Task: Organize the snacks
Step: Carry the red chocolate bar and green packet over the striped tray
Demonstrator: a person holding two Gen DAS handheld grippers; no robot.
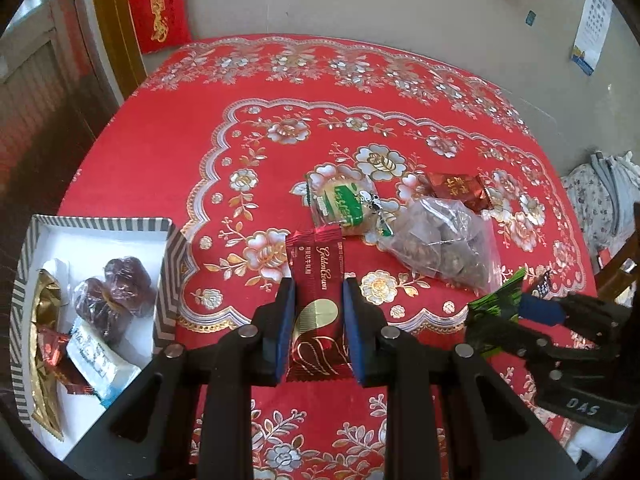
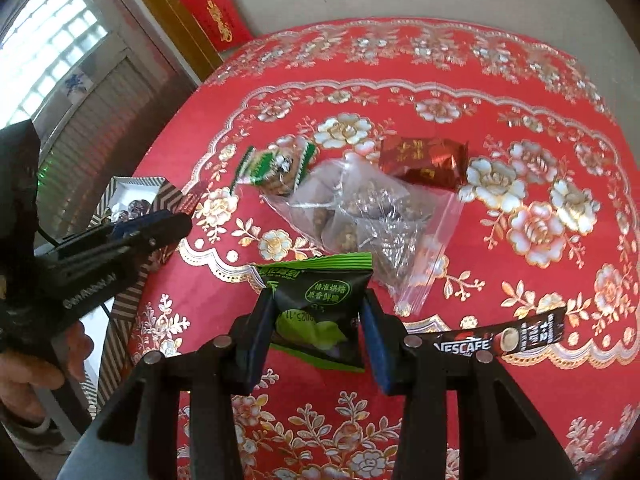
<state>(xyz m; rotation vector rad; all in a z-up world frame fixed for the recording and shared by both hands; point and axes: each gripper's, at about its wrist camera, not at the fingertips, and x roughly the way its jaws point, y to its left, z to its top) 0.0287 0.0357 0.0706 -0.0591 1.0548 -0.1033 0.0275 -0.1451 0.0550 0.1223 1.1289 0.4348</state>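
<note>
Flanking the clear bag [image 2: 360,216], left tongs [image 1: 318,320] clench a red bar [image 1: 316,312], right tongs [image 2: 316,320] a green packet [image 2: 320,304].

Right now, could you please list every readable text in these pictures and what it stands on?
"Golden Crown": red wrapper in left gripper.
"NESCAFE": coffee stick.
"DAS": right gripper, on its body.
Chinese print on green packet, in right gripper: too small.
Calendar: blurred.
</note>
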